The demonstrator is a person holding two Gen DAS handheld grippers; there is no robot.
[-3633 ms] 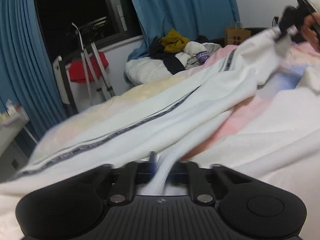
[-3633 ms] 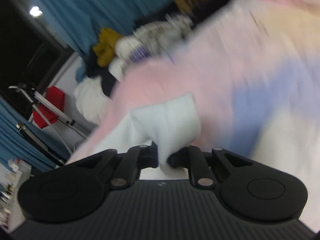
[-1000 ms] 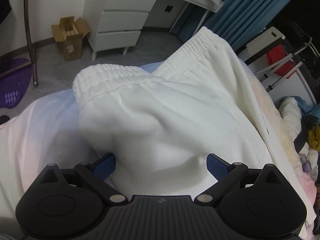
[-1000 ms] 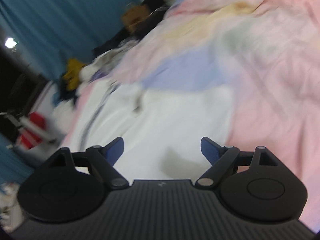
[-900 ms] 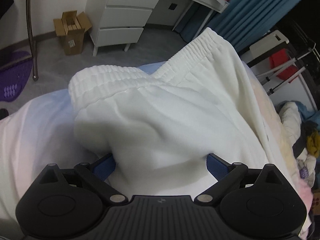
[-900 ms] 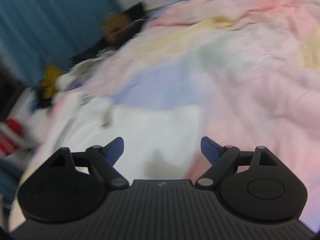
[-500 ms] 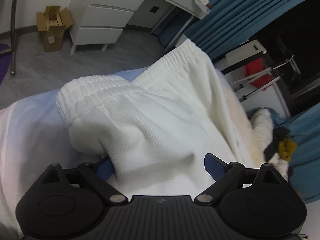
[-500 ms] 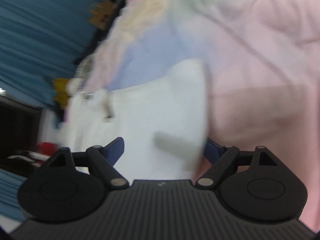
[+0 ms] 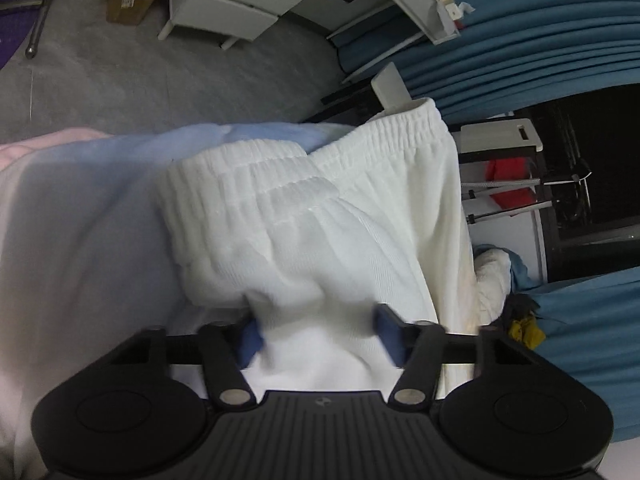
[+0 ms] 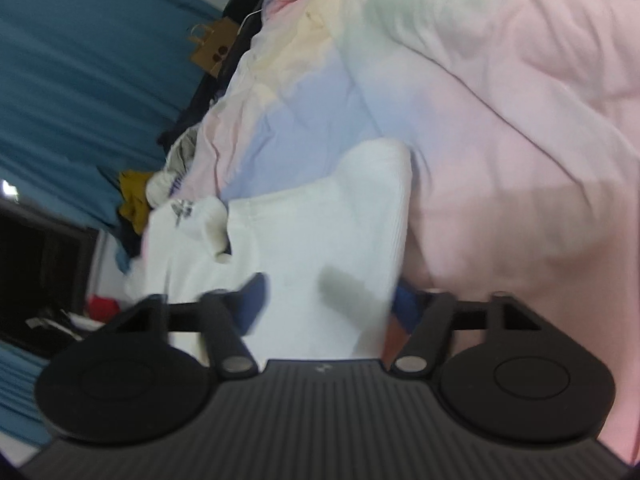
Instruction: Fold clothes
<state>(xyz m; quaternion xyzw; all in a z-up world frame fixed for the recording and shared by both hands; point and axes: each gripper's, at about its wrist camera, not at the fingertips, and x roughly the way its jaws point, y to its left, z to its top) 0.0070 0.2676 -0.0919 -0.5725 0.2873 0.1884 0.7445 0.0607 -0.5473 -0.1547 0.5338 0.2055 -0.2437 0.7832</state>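
1. Fingers on my left gripper (image 9: 320, 338) stand apart, bracketing bunched white trousers (image 9: 320, 236) near the waistband.
2. Right gripper (image 10: 326, 304) likewise straddles the cloth, unclamped.
3. Farther off, trousers sprawl on the bed (image 10: 500, 120); I judge most folding remains.

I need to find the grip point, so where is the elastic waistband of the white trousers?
In the left wrist view, the waistband lies ahead of the left gripper, bunched on the blue bedsheet near the bed's edge.
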